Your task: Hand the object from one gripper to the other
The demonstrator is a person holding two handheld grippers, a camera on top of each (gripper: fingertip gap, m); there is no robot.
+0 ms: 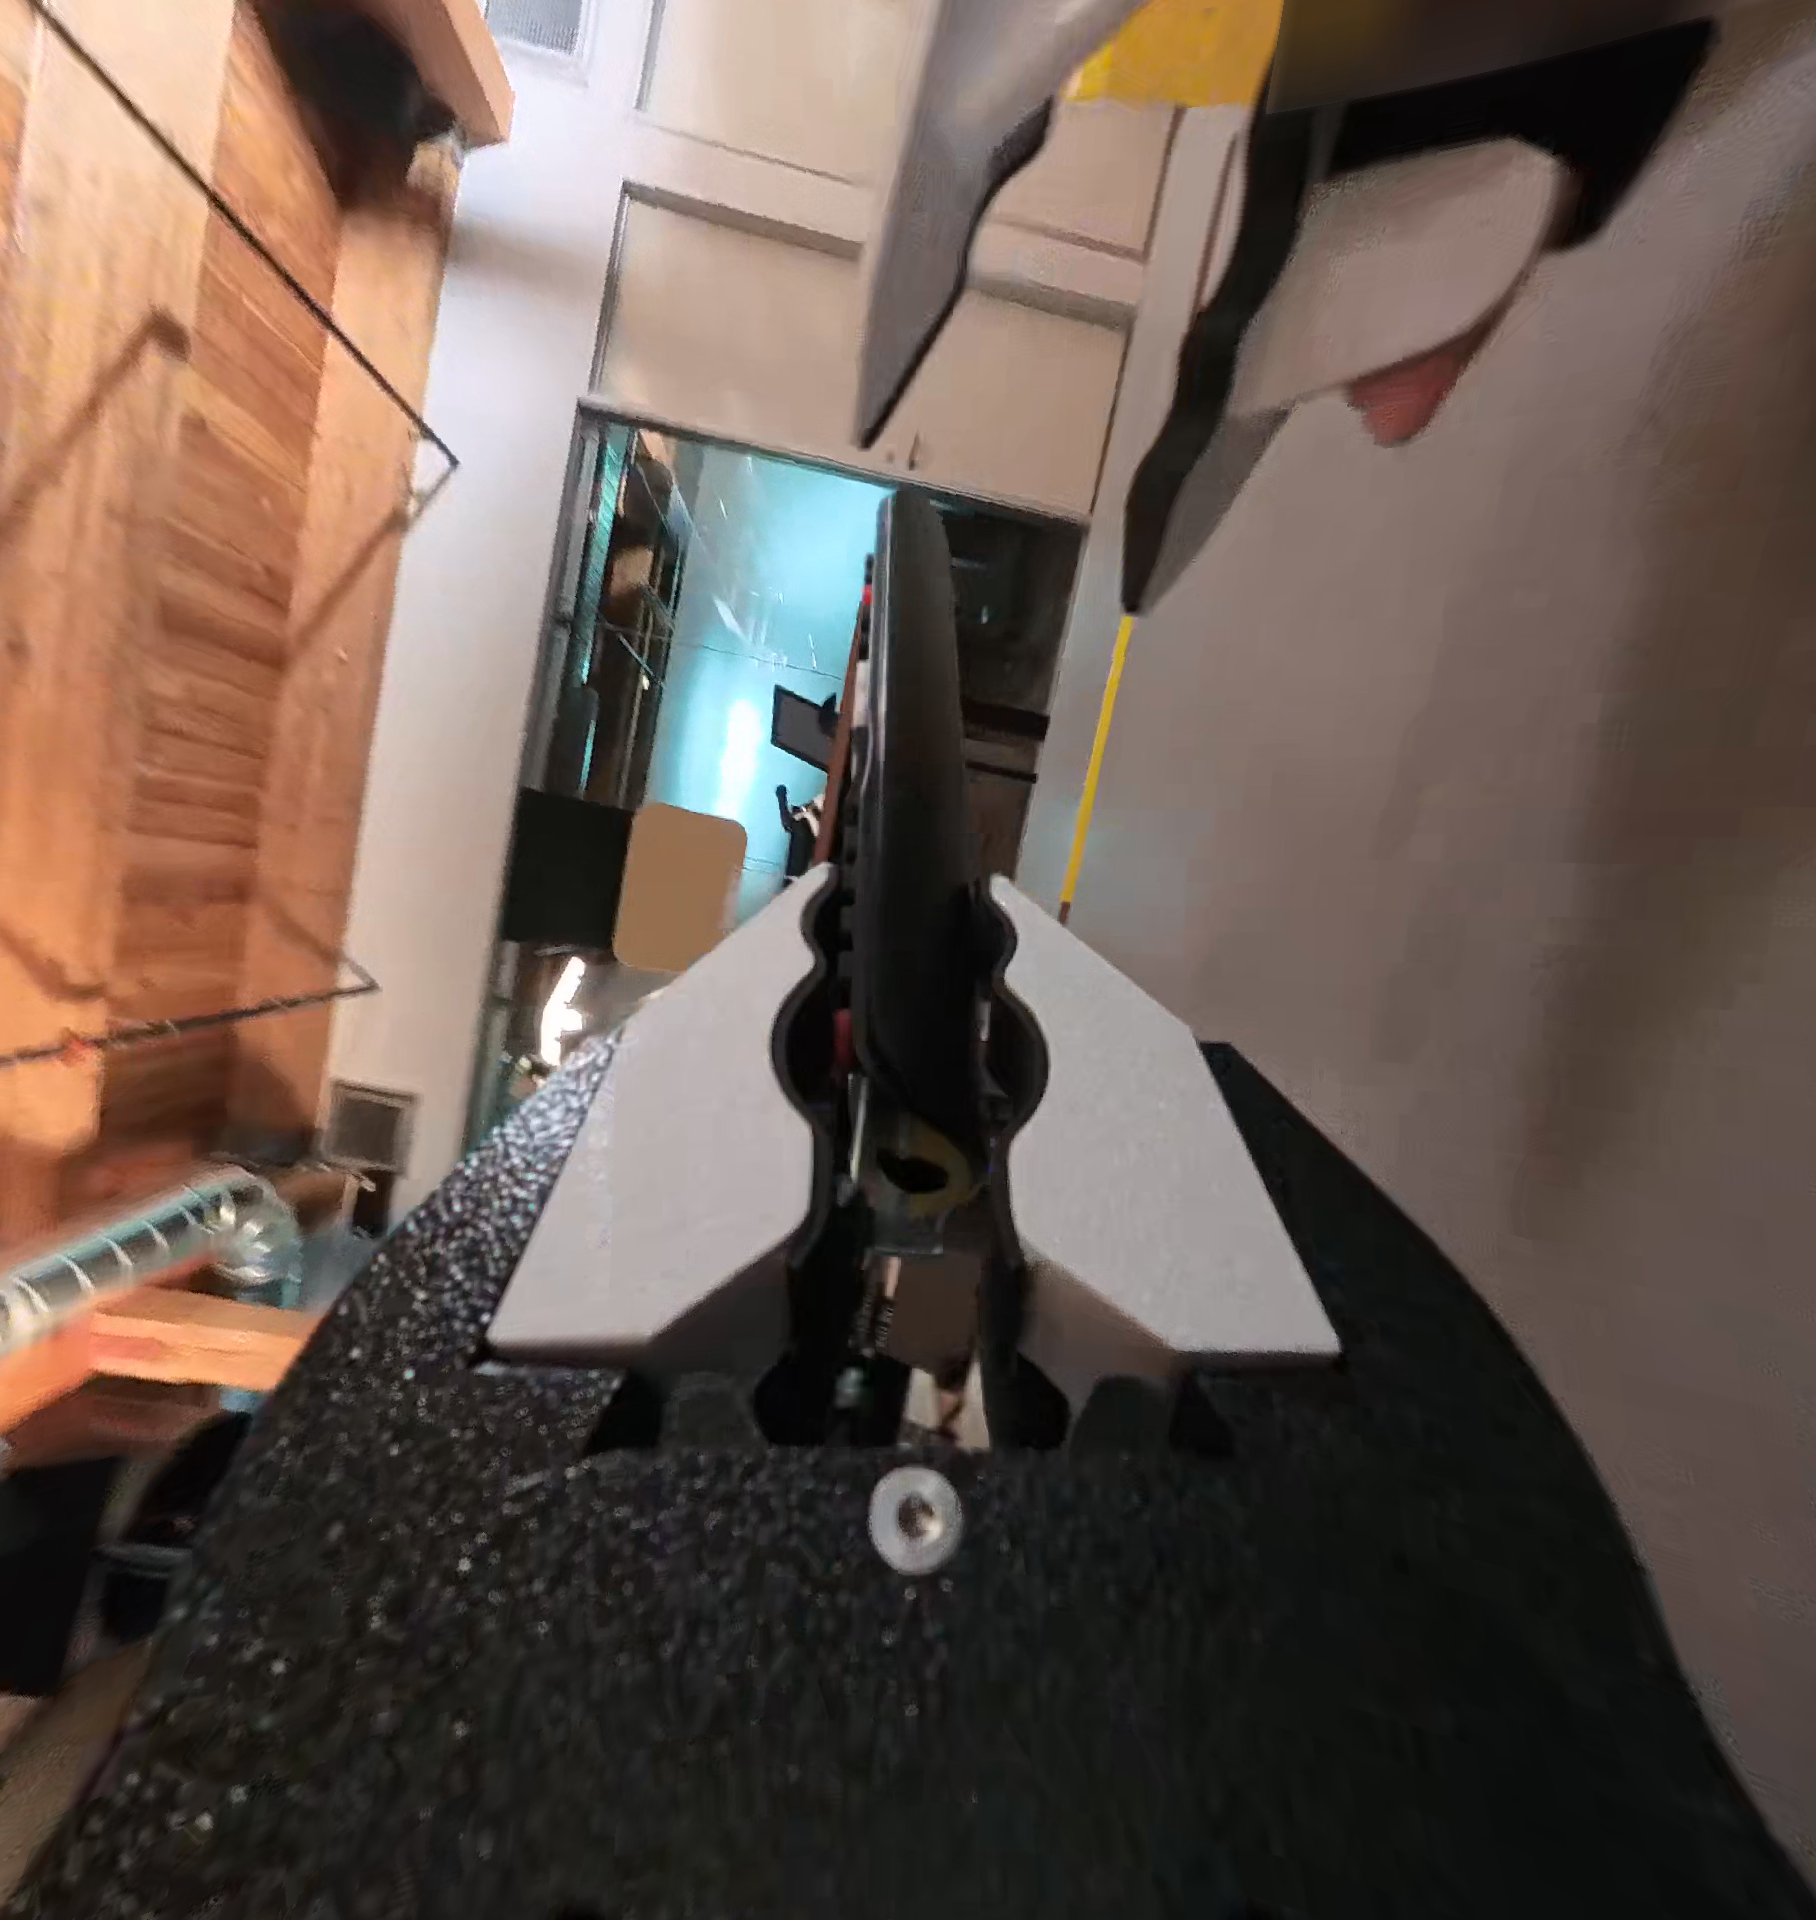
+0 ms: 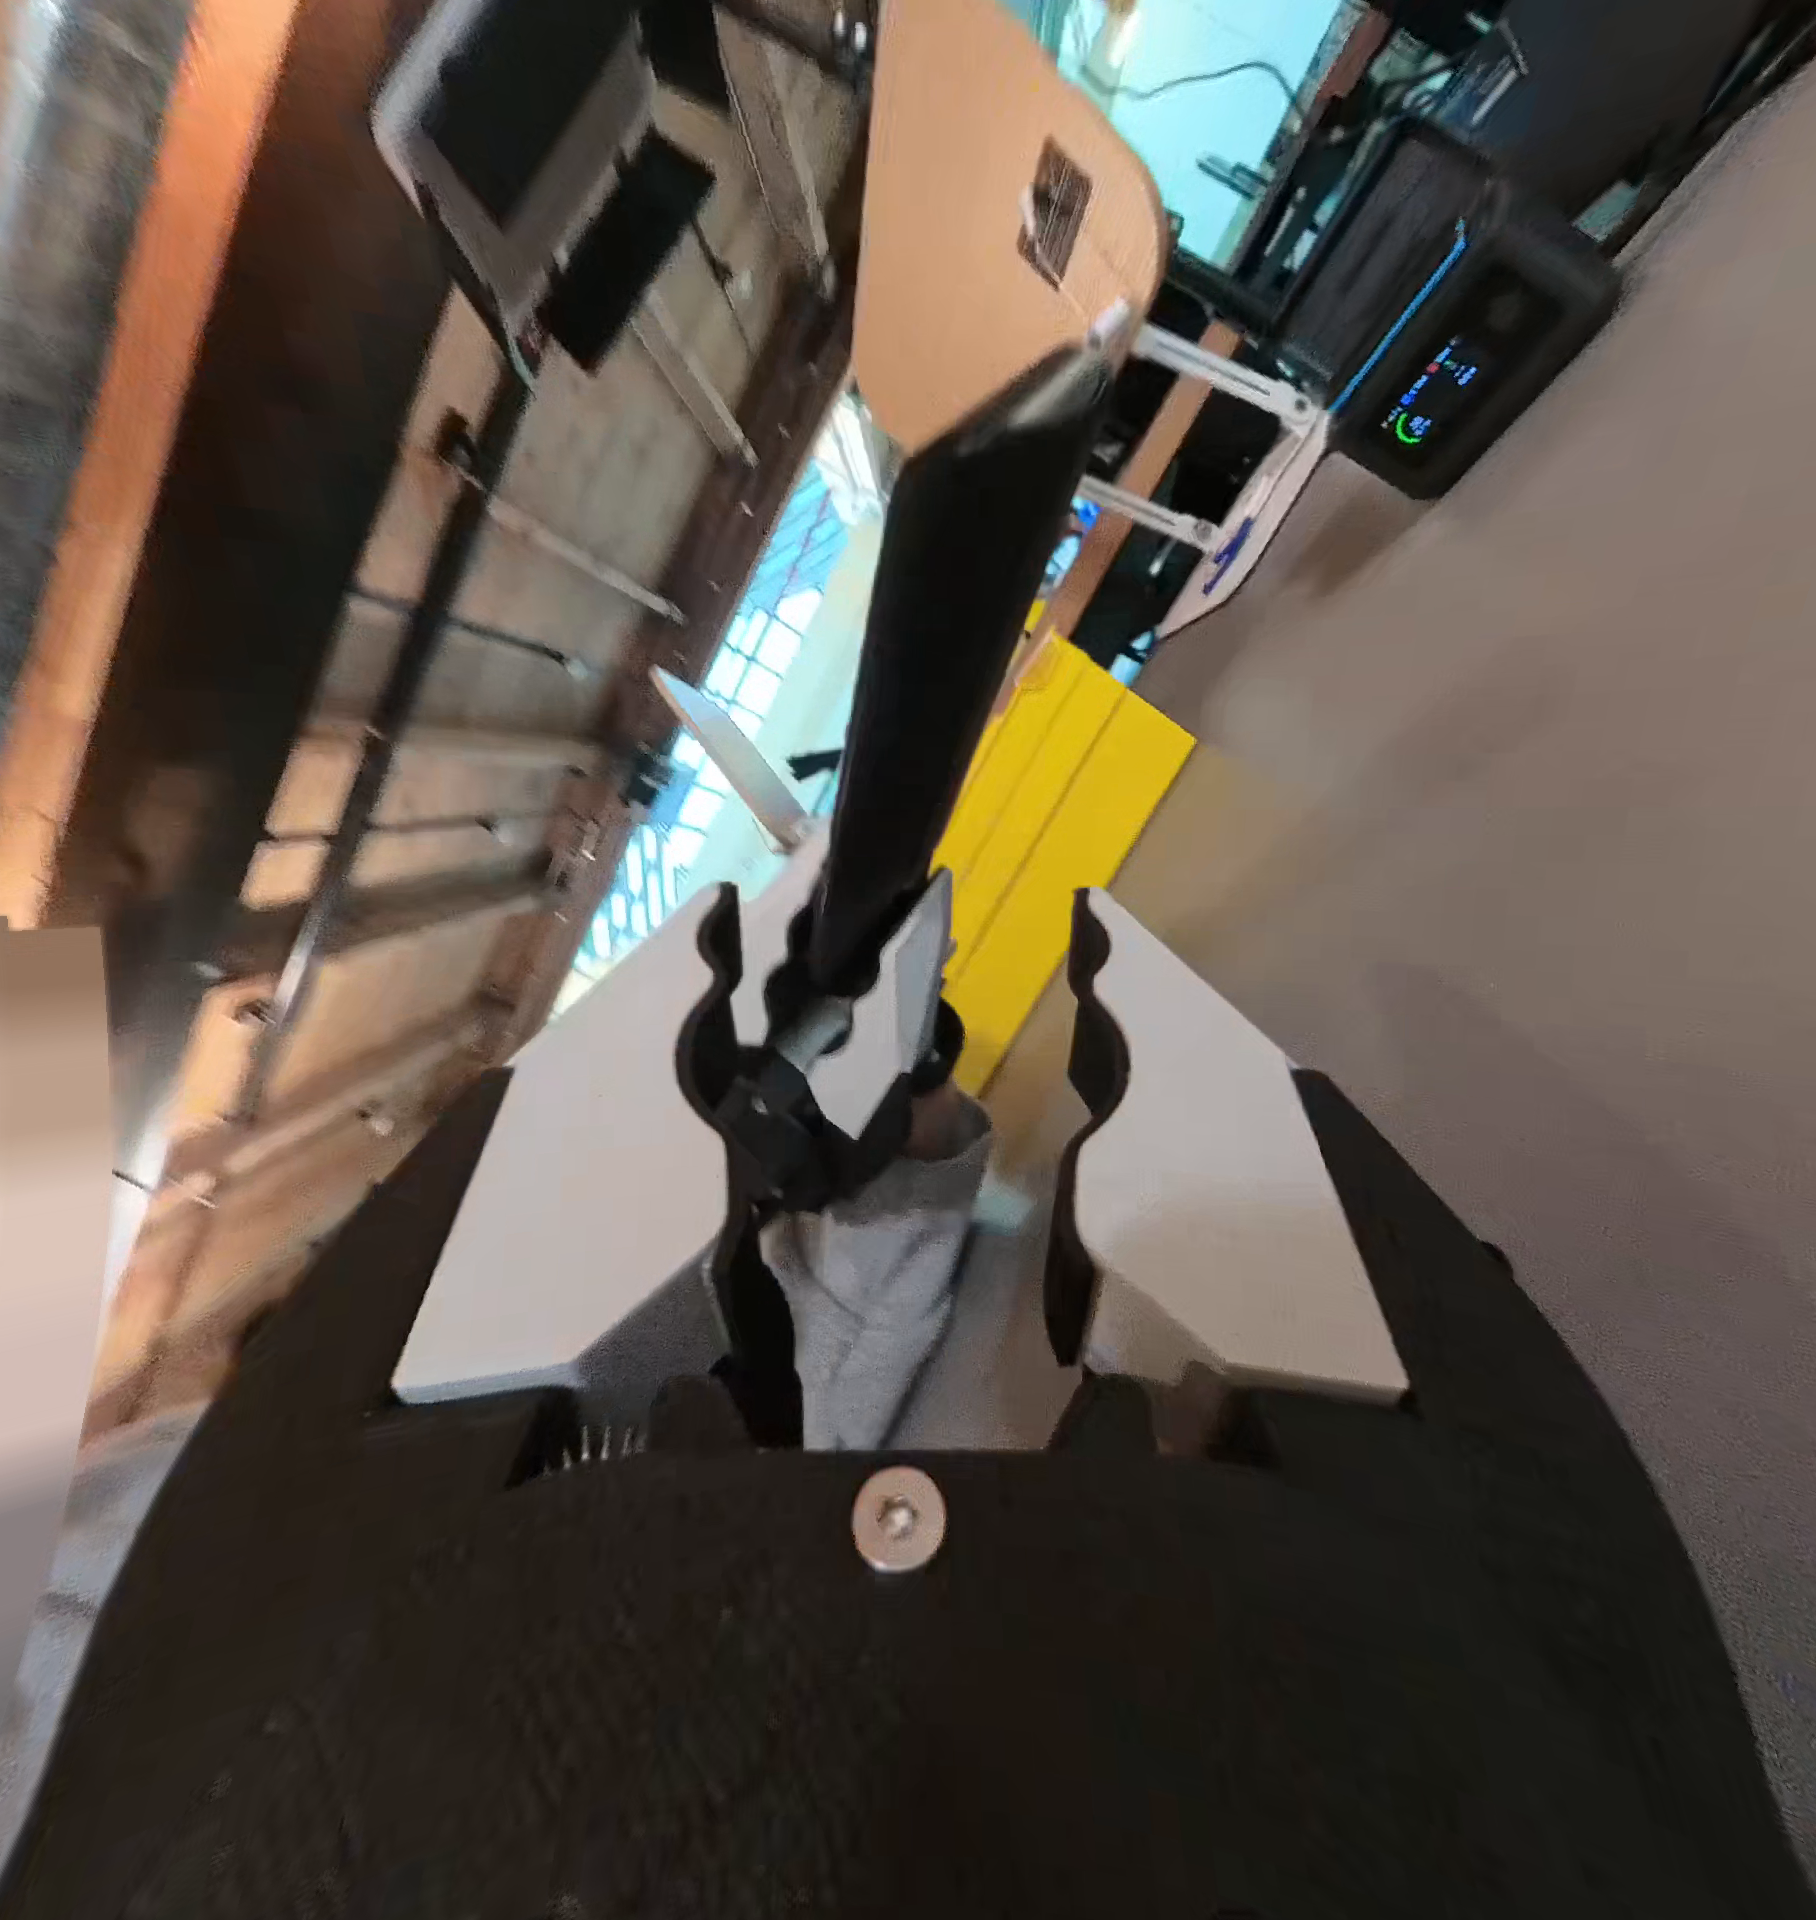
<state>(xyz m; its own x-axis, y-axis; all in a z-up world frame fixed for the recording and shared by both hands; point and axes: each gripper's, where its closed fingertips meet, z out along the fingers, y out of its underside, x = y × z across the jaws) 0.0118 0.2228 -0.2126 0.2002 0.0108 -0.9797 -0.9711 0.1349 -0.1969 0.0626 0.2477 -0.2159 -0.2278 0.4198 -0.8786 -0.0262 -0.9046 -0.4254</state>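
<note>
Black, long slim object (image 1: 909, 790) pinched between pads of left hand-held gripper (image 1: 909, 904), jutting forward past fingertips. Right hand-held gripper (image 2: 904, 914) spread wide, holding nothing; in left wrist view it hangs above and right of object's far end, apart from it. In right wrist view, object sits in line with gap between its fingers, whether inside or beyond, cannot tell. Judgement: transfer not yet made. Left: bring right fingers around object, pinch, then loosen left grip. Frames blurred.
</note>
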